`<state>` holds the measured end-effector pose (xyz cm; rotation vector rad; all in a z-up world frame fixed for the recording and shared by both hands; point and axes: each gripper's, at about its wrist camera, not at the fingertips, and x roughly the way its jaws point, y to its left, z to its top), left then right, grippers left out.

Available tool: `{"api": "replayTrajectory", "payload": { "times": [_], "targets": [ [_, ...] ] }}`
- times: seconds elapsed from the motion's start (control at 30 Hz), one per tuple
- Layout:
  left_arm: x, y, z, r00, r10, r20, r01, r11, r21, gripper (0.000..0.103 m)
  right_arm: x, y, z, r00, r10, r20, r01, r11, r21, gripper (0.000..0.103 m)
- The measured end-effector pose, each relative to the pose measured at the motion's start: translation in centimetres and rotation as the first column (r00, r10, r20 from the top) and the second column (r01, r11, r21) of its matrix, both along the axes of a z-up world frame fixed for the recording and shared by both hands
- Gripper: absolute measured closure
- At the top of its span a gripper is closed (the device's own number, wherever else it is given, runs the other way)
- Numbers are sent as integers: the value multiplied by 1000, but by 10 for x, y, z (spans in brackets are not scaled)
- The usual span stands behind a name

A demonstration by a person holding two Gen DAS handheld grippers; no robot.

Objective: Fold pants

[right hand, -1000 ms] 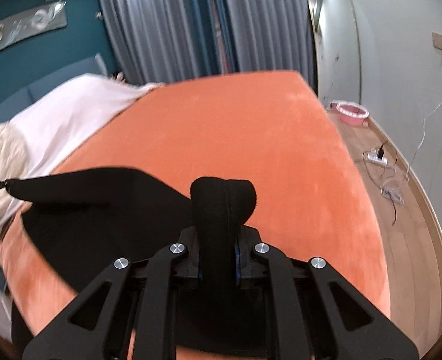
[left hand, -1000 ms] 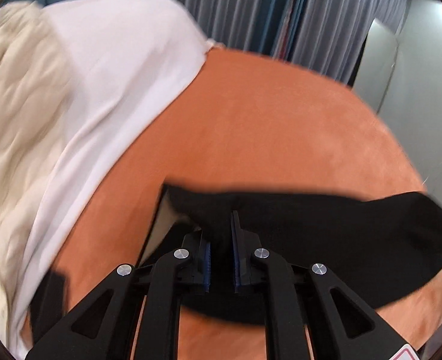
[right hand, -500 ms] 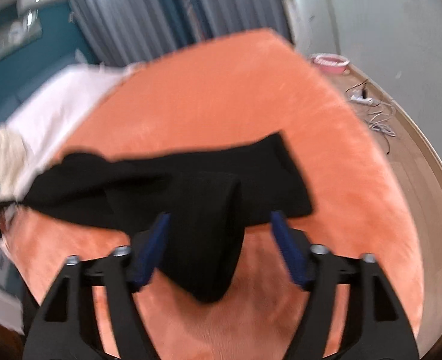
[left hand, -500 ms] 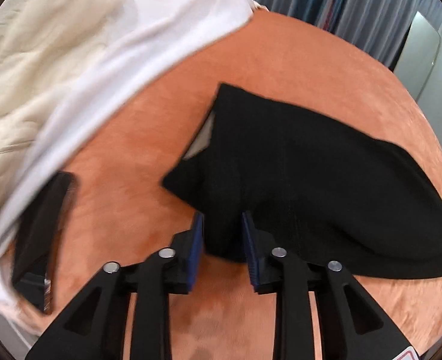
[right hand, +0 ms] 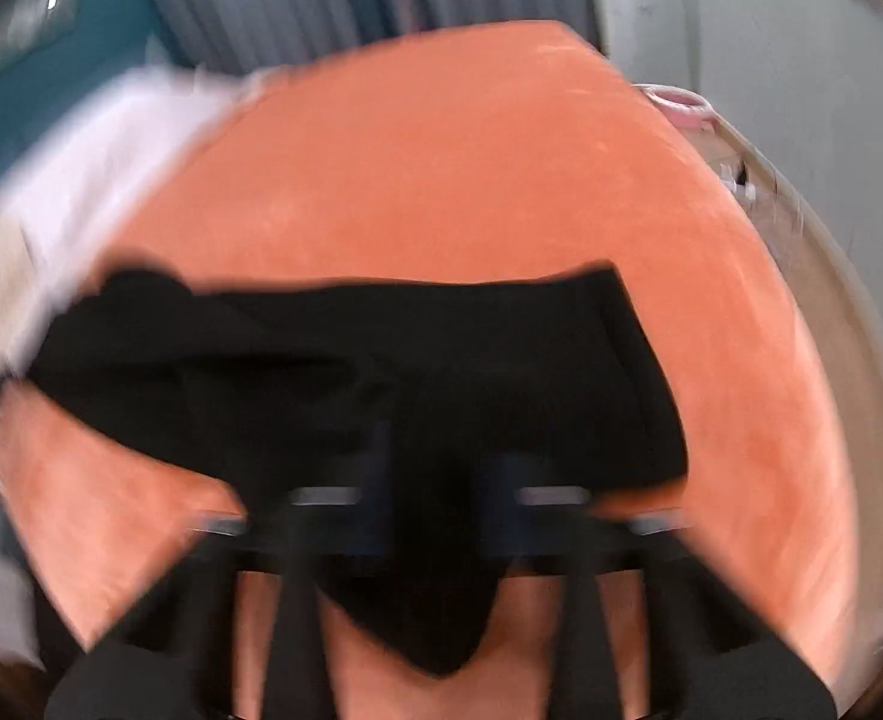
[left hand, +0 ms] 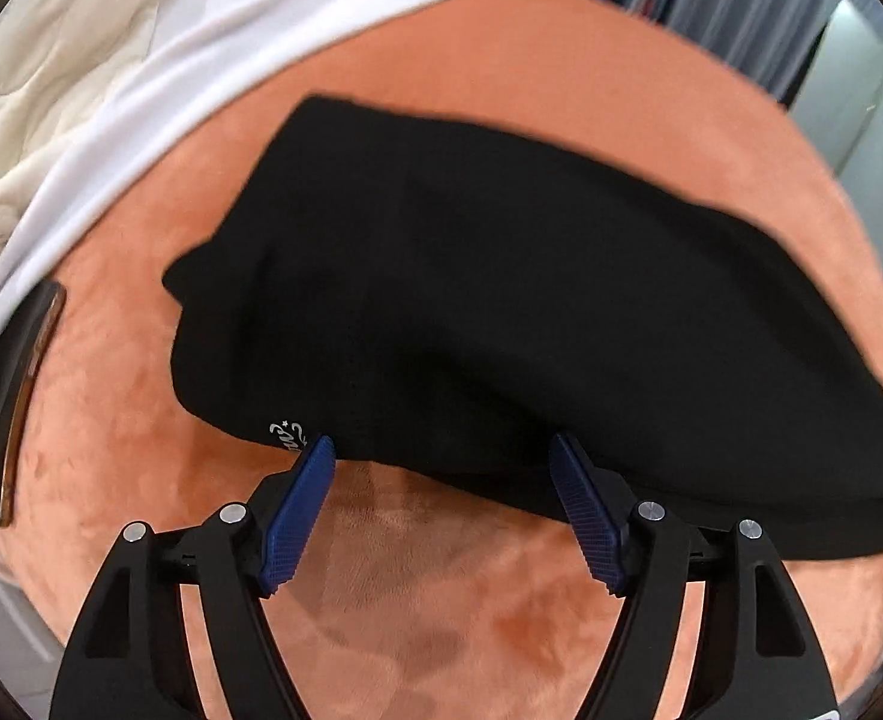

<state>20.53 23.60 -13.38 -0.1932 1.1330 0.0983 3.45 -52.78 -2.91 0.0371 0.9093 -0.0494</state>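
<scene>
Pants [left hand: 531, 312] released by the left gripper [left hand: 441, 510]
Its jaws have just been opened, cloth lying just ahead; the right gripper [right hand: 435, 516] has just been shut on a fold.

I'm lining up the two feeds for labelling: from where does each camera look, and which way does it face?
Left wrist: sits on the left gripper, looking steeply down at the black fabric pants on the orange plush bed cover; its jaws have just been opening and now stand wide, with the pants' near edge between them.
Right wrist: sits on the right gripper, blurred, looking down over the pants; black cloth lies over its fingers.
Shared: pants, orange cover, white sheet, grey curtains.
</scene>
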Motion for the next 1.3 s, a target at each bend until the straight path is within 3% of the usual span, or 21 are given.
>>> {"api": "replayTrajectory", "payload": {
  "times": [0.07, 0.13, 0.17, 0.2, 0.23, 0.3, 0.37, 0.43, 0.53, 0.6, 0.73, 0.83, 0.87, 0.9, 0.93, 1.0, 1.07, 1.1, 1.17, 1.23, 1.3],
  "targets": [
    [4, -1, -5, 1000, 11, -18, -10, 1000, 21, 32, -3, 17, 46, 985, 58, 161, -41, 994, -106, 95],
    [4, 2, -6, 1000, 18, -23, -17, 1000, 9, 29, -35, 42, 106, 899, 183, 398, -77, 961, -267, 95],
    [3, 4, -8, 999, 24, -24, -24, 1000, 6, 26, -52, 57, 112, 854, 287, 435, -80, 897, -435, 94],
    [2, 5, -10, 999, 30, -24, -30, 1000, 1, 25, -60, 62, 100, 850, 342, 401, -65, 823, -564, 88],
    [2, 8, -13, 999, 32, -23, -32, 999, -11, 23, -57, 55, 80, 883, 328, 336, -58, 786, -615, 67],
    [-1, 14, -17, 999, 43, -15, -43, 998, -44, 22, -48, 21, 26, 971, 190, 145, -65, 793, -606, 50],
    [-5, 18, -17, 999, 49, -4, -50, 997, -64, 22, -63, -7, -18, 998, 55, 16, -35, 795, -605, 50],
    [-8, 21, -15, 999, 45, -7, -45, 996, -77, 22, -85, -15, -16, 996, 2, 88, 45, 851, -523, 48],
    [-13, 32, -14, 998, 61, -6, -61, 988, -138, 23, -118, -25, 13, 959, -115, 261, 185, 947, -264, 18],
    [-13, 45, -14, 995, 95, -2, -93, 971, -219, 23, -116, -33, 26, 944, -169, 284, 200, 977, -81, 18],
    [-12, 69, -20, 981, 193, -7, -181, 908, -379, 23, -71, -60, 32, 941, -275, 198, 200, 922, 333, 18],
    [-12, 71, -20, 982, 191, -8, -179, 903, -391, 23, -23, -71, 21, 936, -333, 114, 255, 866, 430, 18],
    [-11, 69, -19, 983, 183, -7, -172, 909, -380, 23, -8, -69, 19, 940, -326, 97, 260, 873, 413, 36],
    [-10, 65, -19, 985, 170, -8, -161, 921, -355, 23, 22, -60, 13, 966, -255, 49, 219, 903, 369, 78],
    [-9, 62, -18, 987, 162, -10, -156, 928, -340, 23, 38, -50, 15, 977, -210, 23, 192, 930, 314, 94],
    [-6, 54, -16, 990, 142, -15, -140, 944, -299, 23, 41, -16, 55, 980, -109, 164, 84, 985, 154, 93],
    [-4, 49, -15, 992, 121, -18, -121, 954, -276, 23, 24, 9, 98, 928, 44, 371, -59, 998, 29, 93],
    [-4, 45, -15, 995, 102, -18, -103, 960, -262, 23, 5, 30, 114, 890, 154, 429, -110, 986, -126, 93],
    [-2, 43, -17, 998, 69, -14, -70, 967, -244, 23, -14, 44, 106, 890, 256, 377, -123, 932, -342, 87],
    [0, 35, -18, 999, 36, -6, -36, 972, -231, 23, -18, 15, 59, 976, 136, 171, -45, 891, -451, 60],
    [5, 35, -18, 1000, 19, -3, -19, 971, -237, 22, -33, -15, 20, 1000, 7, 24, 6, 864, -503, 59]
  ]
}}
